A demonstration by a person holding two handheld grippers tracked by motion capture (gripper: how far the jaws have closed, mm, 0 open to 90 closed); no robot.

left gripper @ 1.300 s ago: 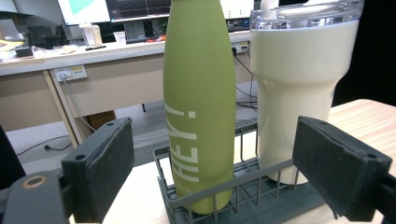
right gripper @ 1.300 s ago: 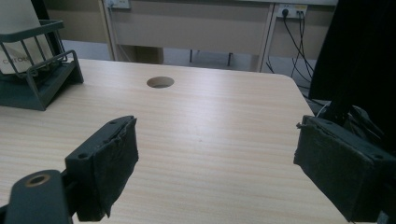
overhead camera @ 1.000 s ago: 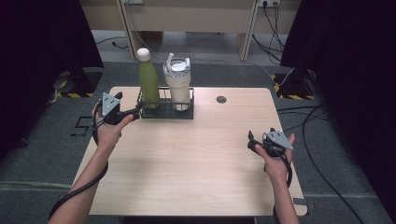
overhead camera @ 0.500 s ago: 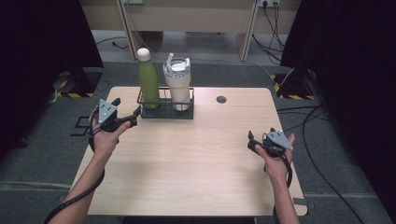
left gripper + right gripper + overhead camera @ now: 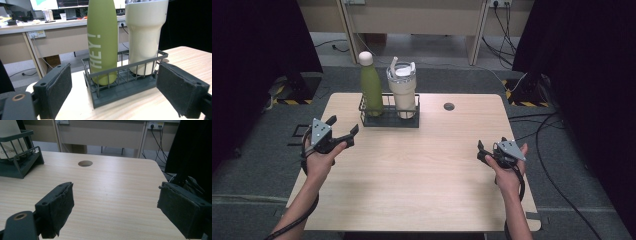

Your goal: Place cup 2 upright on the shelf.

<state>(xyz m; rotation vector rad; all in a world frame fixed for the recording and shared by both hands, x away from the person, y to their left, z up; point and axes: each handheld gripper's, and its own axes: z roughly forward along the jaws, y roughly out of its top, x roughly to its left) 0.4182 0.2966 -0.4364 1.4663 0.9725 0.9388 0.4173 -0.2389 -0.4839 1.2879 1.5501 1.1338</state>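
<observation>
Near the counter's front edge, the right tool hangs over bare wood, jaws spread with nothing between them. The left tool, also spread and empty, points at the rack just beyond it. In the rack, at the counter's far side, the green bottle and cream tumbler stand upright side by side.

Even overhead light brightens the table, its surroundings fall dark, and all views stay sharp with soft shadows.

One bottle, one tumbler, one rack
</observation>
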